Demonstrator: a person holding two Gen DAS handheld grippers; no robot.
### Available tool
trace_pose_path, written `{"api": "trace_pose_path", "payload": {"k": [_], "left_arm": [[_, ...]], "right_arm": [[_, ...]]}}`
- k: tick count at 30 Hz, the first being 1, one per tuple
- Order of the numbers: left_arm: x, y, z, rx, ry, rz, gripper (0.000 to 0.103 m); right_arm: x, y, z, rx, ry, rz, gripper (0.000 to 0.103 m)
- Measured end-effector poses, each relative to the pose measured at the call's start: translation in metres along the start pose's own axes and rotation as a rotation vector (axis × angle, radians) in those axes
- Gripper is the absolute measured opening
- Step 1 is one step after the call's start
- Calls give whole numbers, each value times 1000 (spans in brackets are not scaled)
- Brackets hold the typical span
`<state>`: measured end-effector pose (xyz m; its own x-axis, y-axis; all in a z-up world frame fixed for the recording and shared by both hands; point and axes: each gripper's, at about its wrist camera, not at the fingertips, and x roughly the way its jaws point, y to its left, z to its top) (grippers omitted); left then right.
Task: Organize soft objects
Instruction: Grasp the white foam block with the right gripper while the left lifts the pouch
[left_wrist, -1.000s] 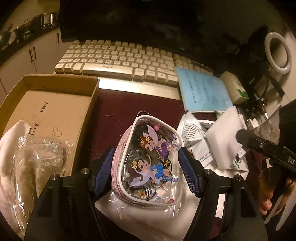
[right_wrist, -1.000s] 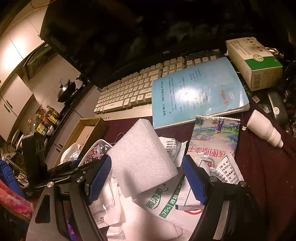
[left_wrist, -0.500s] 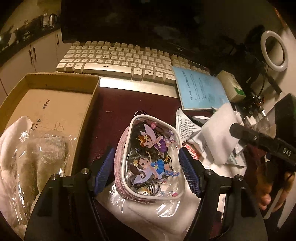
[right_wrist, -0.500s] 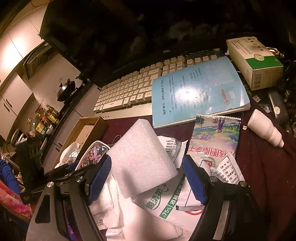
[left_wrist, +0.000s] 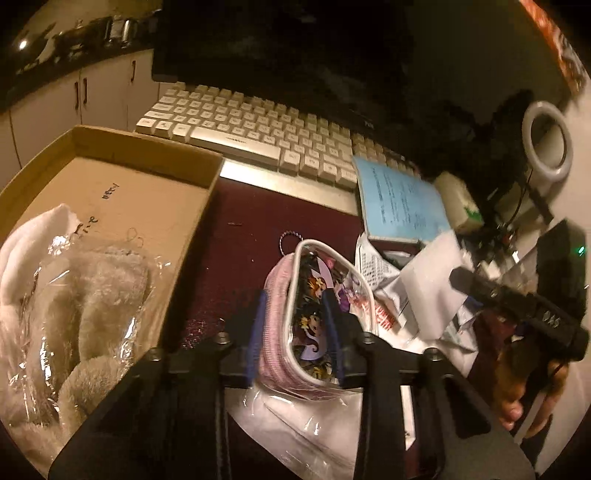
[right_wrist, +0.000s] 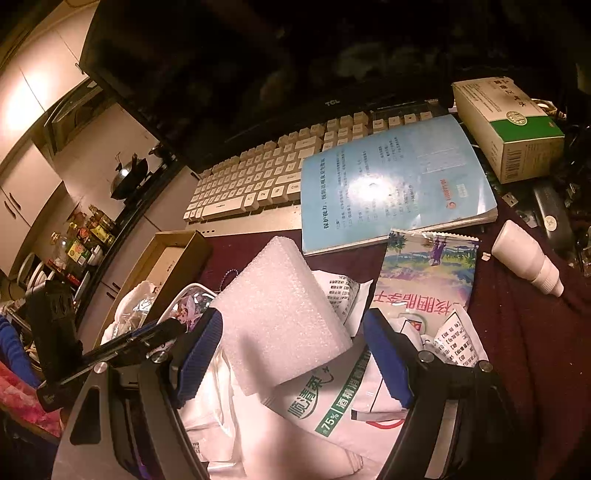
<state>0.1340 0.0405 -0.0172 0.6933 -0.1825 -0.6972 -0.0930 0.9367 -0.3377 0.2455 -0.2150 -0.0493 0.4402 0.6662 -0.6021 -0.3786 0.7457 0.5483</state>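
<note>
Step in hand, judged: lift fairy-print pouch (left_wrist: 314, 314) clear of the plastic wrap, carry toward 9 o'clock into cardboard box (left_wrist: 147, 192), keeping squeeze light so it does not slip sideways. Left gripper (left_wrist: 295, 332): fingers narrowed, pinching pouch. Right gripper (right_wrist: 291, 354): fingers wide, straddling white foam block (right_wrist: 280, 317); contact unclear.

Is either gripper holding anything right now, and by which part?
The left gripper pinches the pouch across its near end. The right gripper is open around the foam, holding nothing.
</note>
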Motion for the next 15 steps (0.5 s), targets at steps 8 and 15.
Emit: {"api": "trace_pose_path", "payload": {"k": [8, 15], "left_arm": [[-14, 1, -3, -44, -22, -70, 15], [-30, 11, -3, -134, -32, -150, 14]], "right_arm": [[0, 0, -1, 3, 1, 3, 79], [-6, 1, 1, -1, -23, 13, 78]]}}
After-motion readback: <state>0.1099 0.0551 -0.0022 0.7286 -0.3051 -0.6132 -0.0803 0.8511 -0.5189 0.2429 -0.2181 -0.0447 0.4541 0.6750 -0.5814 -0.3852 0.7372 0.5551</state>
